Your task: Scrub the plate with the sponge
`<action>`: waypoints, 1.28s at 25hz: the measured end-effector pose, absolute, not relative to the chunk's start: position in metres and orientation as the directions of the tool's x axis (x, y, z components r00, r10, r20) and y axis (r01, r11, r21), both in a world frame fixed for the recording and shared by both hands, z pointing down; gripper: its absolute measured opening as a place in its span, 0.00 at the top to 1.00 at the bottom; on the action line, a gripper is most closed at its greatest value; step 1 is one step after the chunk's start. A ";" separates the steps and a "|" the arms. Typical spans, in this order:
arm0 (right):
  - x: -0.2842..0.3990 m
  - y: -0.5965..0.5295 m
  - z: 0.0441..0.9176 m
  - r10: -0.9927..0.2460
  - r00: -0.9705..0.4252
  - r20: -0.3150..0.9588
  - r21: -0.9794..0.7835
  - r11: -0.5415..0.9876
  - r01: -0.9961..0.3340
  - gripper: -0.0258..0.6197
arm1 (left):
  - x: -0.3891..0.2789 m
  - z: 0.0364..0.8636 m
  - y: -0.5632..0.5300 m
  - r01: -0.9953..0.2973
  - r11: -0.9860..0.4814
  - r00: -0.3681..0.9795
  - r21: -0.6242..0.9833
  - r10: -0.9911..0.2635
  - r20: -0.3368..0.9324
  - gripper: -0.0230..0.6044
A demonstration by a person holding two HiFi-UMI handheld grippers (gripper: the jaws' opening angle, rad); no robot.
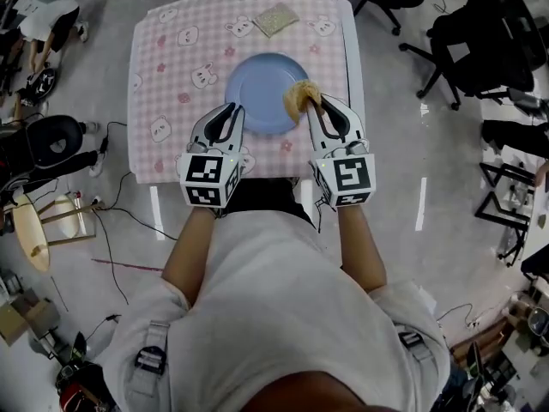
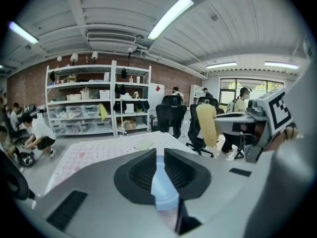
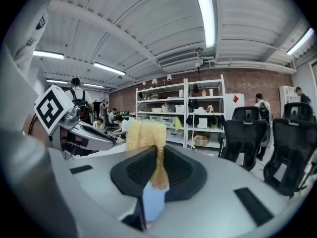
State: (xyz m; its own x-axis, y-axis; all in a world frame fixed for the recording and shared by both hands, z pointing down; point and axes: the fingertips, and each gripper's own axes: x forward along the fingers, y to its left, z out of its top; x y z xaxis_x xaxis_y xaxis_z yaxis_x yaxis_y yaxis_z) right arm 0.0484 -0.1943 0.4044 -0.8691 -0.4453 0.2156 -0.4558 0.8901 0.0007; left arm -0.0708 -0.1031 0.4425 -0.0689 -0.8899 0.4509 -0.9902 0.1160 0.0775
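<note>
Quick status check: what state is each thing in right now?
Plate: flat on table, rim in left jaws.
Sponge: squeezed in right jaws, over plate's right side.
Left gripper: shut on plate.
Right gripper: shut on sponge.
Pad: loose at table's far edge.

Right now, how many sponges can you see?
2: one squashed yellow sponge in the right gripper, on the round blue plate; one speckled sponge near the tablecloth's far edge.

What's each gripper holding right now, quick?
Left gripper: closed on the near-left rim of the plate.
Right gripper: closed on the sponge, at the plate's right side.
</note>
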 end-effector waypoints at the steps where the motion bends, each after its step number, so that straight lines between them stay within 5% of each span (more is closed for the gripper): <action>1: 0.042 -0.196 0.410 -0.428 -0.875 0.226 -0.004 0.898 -0.441 0.89 | -0.077 0.451 -0.103 -0.985 0.137 -0.072 0.108 -0.883 0.464 0.87; 10: -0.017 -0.218 0.465 -0.328 -0.871 0.365 -0.008 0.935 -0.356 0.89 | -0.149 0.538 -0.109 -0.888 0.289 -0.040 0.356 -0.823 0.567 0.87; 14: -0.042 -0.232 0.491 -0.297 -0.849 0.436 -0.009 0.942 -0.334 0.89 | -0.176 0.575 -0.112 -0.890 0.301 -0.016 0.343 -0.772 0.635 0.87; 25: -0.066 -0.250 0.559 -0.213 -0.772 0.599 -0.059 0.950 -0.307 0.89 | -0.180 0.646 -0.129 -0.847 0.208 0.233 0.490 -0.684 0.692 0.74; 32: -0.061 -0.248 0.584 -0.147 -0.751 0.643 -0.092 0.959 -0.266 0.89 | -0.170 0.671 -0.129 -0.818 0.286 0.213 0.499 -0.656 0.725 0.74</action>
